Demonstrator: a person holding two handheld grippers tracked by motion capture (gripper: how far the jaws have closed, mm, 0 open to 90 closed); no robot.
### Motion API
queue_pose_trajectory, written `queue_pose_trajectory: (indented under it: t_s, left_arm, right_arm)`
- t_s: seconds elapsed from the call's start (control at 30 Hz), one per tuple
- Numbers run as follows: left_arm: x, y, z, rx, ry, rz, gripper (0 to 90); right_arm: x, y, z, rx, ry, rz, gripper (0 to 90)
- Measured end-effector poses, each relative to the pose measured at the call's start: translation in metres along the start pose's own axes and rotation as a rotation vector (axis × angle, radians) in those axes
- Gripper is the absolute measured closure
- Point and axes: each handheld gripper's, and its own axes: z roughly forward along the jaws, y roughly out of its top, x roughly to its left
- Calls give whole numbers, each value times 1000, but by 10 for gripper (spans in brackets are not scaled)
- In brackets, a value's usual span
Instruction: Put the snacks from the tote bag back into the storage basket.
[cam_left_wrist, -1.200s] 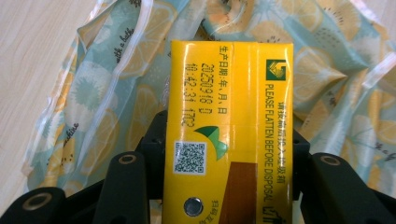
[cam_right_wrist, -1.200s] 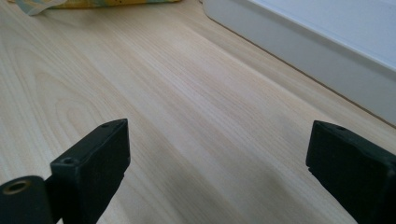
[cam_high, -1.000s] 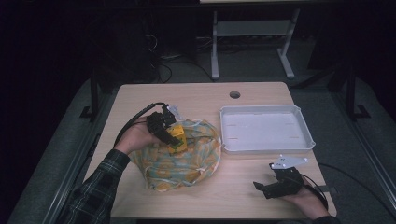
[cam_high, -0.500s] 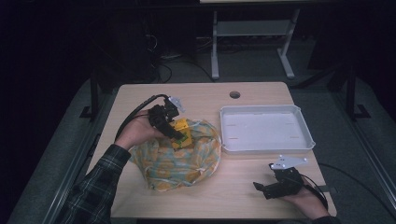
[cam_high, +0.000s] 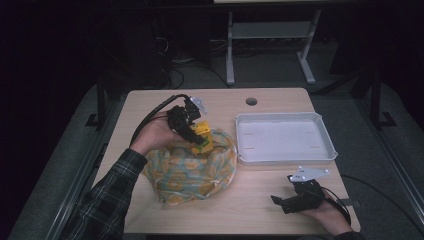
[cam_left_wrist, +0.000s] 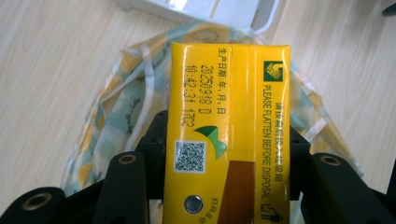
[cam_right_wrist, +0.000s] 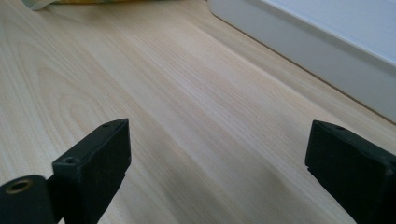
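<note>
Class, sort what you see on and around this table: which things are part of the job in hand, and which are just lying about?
In the job, as far as the pictures suggest:
left gripper, shut on the yellow carton
patterned bag beneath it
white tray, empty, perhaps the destination

Lying about:
right gripper, open, resting on the table
metal stand behind the table

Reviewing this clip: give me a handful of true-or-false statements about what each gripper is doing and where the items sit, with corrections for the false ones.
1. The left gripper holds a yellow carton between its jaws. True.
2. The right gripper is clamped on the tray's rim. False: its jaws are wide apart with nothing between them, over bare table.
3. The white tray has the yellow carton lying in it. False: the tray looks empty; the carton is in the left gripper, above the patterned bag.
4. The patterned bag lies on the table to the left of the tray in the high view. True.
</note>
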Motion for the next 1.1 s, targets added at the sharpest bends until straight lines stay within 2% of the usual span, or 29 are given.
queue_pose_trajectory:
  t_s: [0.57,0.8,1.1]
  left_arm:
    - [-10,38,12,-9,-20,43,504]
    - [-14,54,20,-2,-28,68,503]
    - [-20,75,34,-16,-35,79,504]
  right_arm:
    - [1,0,0,0,5,-1,64]
    - [2,0,0,-4,10,-11,64]
    - [3,1,0,-3,12,-7,64]
